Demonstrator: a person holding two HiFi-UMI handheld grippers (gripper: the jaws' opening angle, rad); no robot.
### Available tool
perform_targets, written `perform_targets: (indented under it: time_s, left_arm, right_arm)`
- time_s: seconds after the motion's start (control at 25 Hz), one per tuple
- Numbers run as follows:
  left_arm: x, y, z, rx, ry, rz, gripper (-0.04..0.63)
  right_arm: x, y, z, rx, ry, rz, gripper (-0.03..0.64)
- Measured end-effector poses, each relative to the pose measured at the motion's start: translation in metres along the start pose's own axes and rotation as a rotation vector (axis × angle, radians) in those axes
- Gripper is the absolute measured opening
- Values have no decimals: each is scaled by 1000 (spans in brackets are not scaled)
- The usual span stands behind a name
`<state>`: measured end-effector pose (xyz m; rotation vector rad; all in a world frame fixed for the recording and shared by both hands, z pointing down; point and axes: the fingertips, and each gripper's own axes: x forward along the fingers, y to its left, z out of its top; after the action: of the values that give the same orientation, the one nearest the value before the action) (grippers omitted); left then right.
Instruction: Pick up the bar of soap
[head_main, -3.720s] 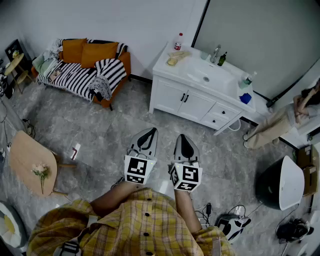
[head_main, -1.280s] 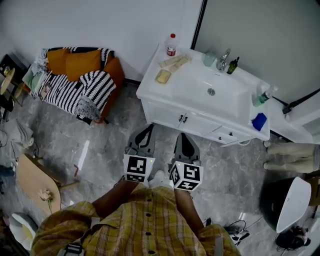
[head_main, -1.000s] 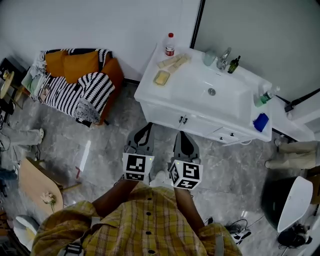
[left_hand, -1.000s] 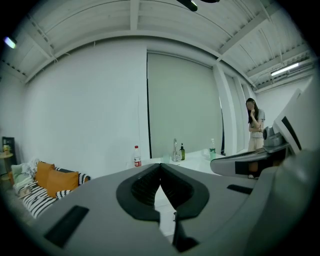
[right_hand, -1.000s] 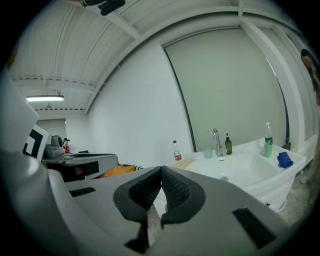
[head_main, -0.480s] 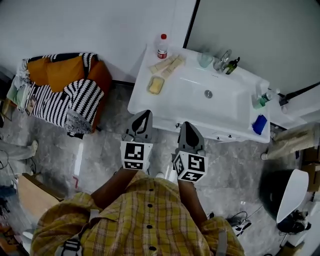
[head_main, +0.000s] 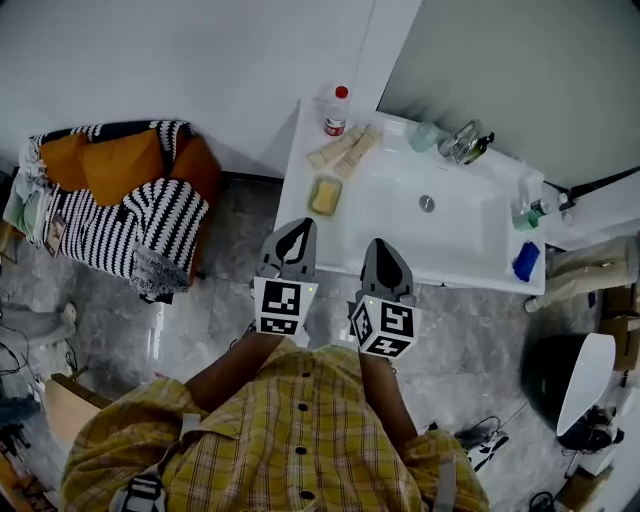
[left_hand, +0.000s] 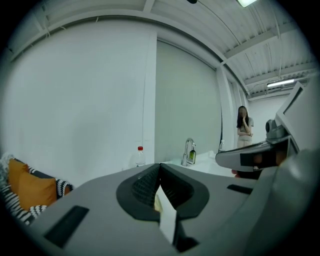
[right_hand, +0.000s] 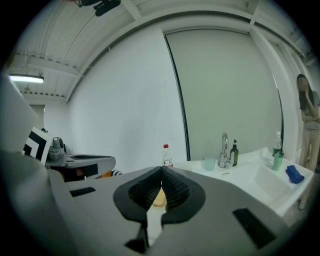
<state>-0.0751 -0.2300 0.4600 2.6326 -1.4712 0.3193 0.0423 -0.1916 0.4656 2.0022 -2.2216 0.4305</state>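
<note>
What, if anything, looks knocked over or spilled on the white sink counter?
Nothing stands out. The yellow bar of soap lies flat near the counter's left end, the red-capped clear bottle stands upright by the wall, and no spill shows on the white sink counter.

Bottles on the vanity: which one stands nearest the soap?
The red-capped bottle, behind the soap; the other two stand by the tap and at the right end.
</note>
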Motion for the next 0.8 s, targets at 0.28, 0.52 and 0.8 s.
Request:
perform_targets:
  time_s: [0.28,0.52,0.8]
  left_arm:
    - [25,8,4,-3,-3,-19,11]
    - [57,16,6,-4,2,10,11]
    - [97,21,-7,-21,74,35,11]
  right_arm:
    - [26,-3,9,-9,-2,-6,17]
    - [53,-19,10,-9,5,12,17]
    - [86,-43,9,12,36,22,17]
